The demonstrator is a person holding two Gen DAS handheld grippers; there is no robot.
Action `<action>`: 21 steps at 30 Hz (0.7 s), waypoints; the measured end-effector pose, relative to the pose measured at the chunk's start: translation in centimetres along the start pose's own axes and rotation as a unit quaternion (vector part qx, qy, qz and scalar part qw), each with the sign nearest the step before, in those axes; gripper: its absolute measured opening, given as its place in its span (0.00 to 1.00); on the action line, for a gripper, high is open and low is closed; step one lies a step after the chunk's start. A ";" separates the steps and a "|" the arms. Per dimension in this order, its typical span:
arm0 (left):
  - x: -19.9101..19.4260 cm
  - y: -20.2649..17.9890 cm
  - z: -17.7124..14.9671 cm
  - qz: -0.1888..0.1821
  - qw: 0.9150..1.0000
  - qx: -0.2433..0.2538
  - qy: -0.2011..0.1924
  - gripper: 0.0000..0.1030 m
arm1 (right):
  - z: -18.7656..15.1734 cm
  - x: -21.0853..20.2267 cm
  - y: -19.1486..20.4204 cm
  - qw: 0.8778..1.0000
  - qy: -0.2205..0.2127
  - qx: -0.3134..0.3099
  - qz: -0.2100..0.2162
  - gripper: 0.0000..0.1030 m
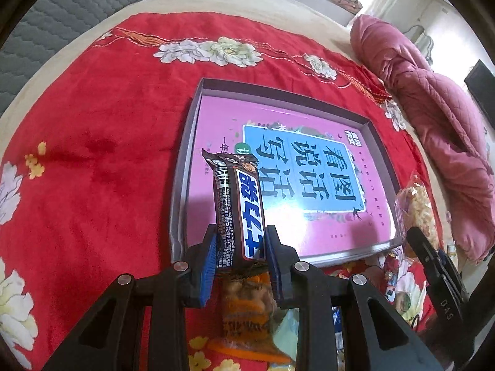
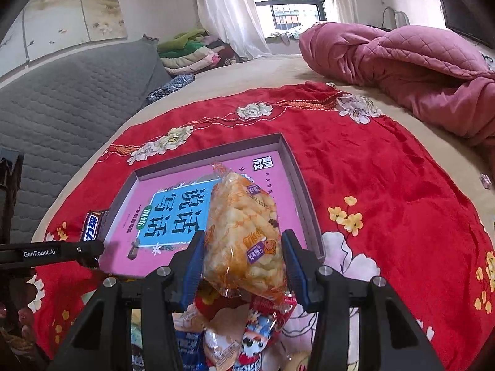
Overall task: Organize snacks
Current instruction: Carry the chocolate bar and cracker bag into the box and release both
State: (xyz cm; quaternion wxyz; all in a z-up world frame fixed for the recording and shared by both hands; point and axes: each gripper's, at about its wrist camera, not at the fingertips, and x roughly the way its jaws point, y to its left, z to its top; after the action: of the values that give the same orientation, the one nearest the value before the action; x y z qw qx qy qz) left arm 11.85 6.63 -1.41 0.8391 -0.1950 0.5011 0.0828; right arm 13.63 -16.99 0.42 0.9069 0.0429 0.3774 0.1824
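My left gripper (image 1: 239, 247) is shut on a brown Snickers bar (image 1: 239, 207), held upright just above the near left corner of a shallow grey box (image 1: 185, 142) with a pink printed bottom. My right gripper (image 2: 243, 256) is shut on a clear bag of yellow puffed snack (image 2: 244, 232), held above the box's near edge (image 2: 309, 204). The Snickers bar (image 2: 92, 224) and left gripper (image 2: 89, 252) show at the left of the right wrist view. The puffed snack bag (image 1: 416, 207) and the right gripper's finger (image 1: 433, 266) show at the right of the left wrist view.
A pile of loose snack packets (image 2: 235, 337) lies under my grippers on the red floral cloth (image 2: 386, 185); an orange packet (image 1: 244, 312) lies below the left gripper. A pink quilt (image 2: 417, 68) is heaped at the back right. A grey padded headboard (image 2: 62, 102) stands at the left.
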 end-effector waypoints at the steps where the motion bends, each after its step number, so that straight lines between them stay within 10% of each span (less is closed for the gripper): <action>1: 0.2 0.0 0.1 0.000 1.000 0.001 0.001 0.29 | 0.0 0.2 -0.1 1.000 0.001 0.001 0.000 0.48; 21: 3.9 0.1 1.4 0.012 0.999 0.008 0.031 0.29 | 0.6 3.8 -0.2 0.999 0.014 -0.017 -0.030 0.48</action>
State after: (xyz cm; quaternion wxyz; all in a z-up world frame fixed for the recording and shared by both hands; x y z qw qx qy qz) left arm 14.87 7.07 -4.21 0.8238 -0.1851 0.5295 0.0826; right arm 16.56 -15.77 -1.72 0.9071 0.0138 0.3880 0.1624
